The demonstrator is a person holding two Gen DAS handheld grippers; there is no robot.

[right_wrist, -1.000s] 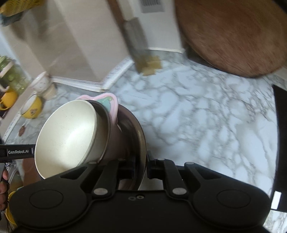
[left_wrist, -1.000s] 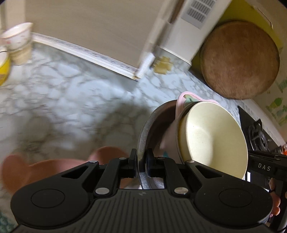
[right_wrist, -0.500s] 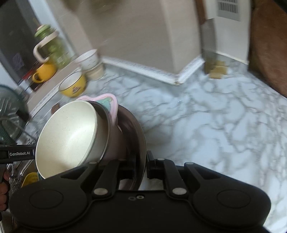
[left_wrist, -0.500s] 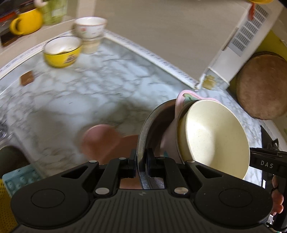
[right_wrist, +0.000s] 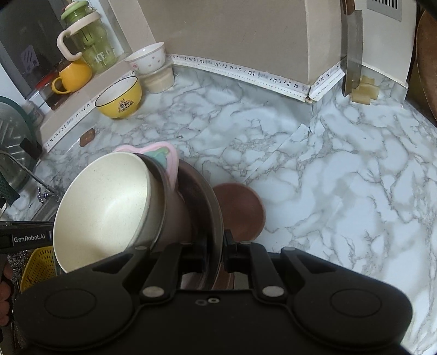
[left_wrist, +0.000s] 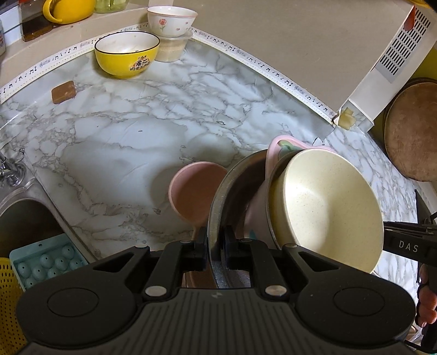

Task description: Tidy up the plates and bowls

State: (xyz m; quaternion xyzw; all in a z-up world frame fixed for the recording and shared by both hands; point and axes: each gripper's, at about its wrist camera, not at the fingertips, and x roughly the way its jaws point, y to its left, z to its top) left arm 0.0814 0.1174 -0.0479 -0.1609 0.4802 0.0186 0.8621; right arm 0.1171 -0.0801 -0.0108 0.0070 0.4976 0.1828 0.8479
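Note:
A dark metal plate (left_wrist: 218,199) (right_wrist: 203,199) is carried tilted on edge, and leaning in it are a pink heart-shaped plate (left_wrist: 274,147) (right_wrist: 166,153) and a cream-lined bowl (left_wrist: 325,207) (right_wrist: 109,210). My left gripper (left_wrist: 215,245) is shut on one side of the dark plate's rim. On the opposite side of that rim my right gripper (right_wrist: 215,252) is shut as well. Each gripper shows at the edge of the other's view. Below the stack a pink bowl (left_wrist: 196,196) (right_wrist: 240,210) rests on the marble counter (left_wrist: 123,136) (right_wrist: 341,177).
A yellow bowl (left_wrist: 127,56) (right_wrist: 120,98) and a white flowered bowl (left_wrist: 172,21) (right_wrist: 147,58) on a tub stand at the back wall. A sink (left_wrist: 24,218) with a teal tray and yellow basket lies left. A cleaver (right_wrist: 352,54) and a round wooden board (left_wrist: 412,131) stand right.
Both grippers have carried the stack leftward along the counter. The yellow and white bowls and the sink have come into view, and the wooden board has slid off to the right. Both grips are unchanged.

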